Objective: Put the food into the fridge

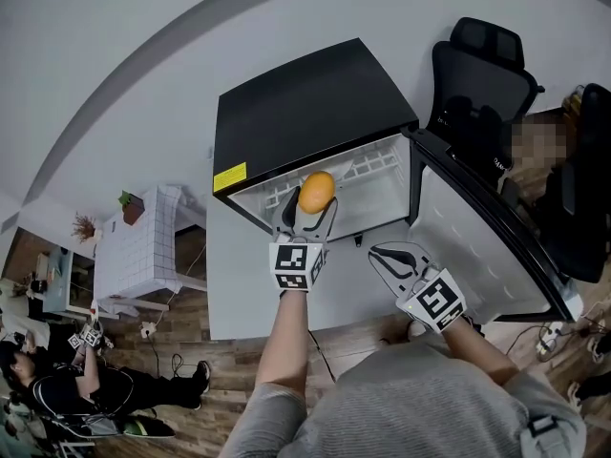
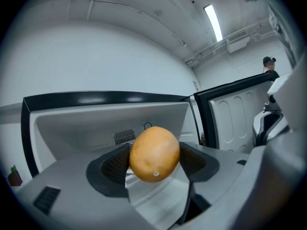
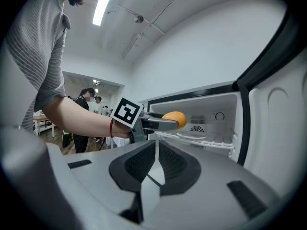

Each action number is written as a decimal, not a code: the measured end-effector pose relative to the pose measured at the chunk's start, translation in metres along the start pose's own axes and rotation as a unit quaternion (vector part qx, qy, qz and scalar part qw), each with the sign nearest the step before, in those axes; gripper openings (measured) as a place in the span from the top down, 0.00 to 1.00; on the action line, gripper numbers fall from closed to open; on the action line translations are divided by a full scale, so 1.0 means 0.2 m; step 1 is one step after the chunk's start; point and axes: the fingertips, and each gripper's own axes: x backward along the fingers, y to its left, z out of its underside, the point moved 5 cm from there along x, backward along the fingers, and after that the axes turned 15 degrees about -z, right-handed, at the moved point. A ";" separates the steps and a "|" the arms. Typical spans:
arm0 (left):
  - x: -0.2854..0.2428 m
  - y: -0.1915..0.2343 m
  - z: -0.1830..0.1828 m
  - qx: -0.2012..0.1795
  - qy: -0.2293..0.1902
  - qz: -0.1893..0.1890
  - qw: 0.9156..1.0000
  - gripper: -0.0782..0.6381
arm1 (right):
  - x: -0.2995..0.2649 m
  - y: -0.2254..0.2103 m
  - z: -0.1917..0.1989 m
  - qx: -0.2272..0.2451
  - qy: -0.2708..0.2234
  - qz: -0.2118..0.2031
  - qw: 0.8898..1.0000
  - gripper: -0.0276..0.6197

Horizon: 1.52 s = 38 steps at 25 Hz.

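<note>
Pinching the orange fruit between them, left tongs face the fridge

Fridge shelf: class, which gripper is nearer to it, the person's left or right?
Left. The left gripper, shut on the fruit, is at the open fridge, just above the shelf; the right gripper, shut and empty, hangs back outside, by the door.
</note>
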 end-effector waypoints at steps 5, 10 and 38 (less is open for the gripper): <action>-0.07 -0.01 0.03 -0.007 0.011 -0.004 1.000 0.43 | 0.01 -0.03 0.01 -0.002 0.002 -0.001 1.000 0.94; -0.15 0.01 0.04 -0.004 0.019 -0.013 1.000 0.43 | 0.02 -0.06 0.02 0.000 0.012 -0.004 1.000 0.94; -0.51 0.02 0.14 -0.042 0.123 -0.055 0.990 0.43 | 0.06 -0.10 0.04 0.000 0.026 -0.006 1.000 0.94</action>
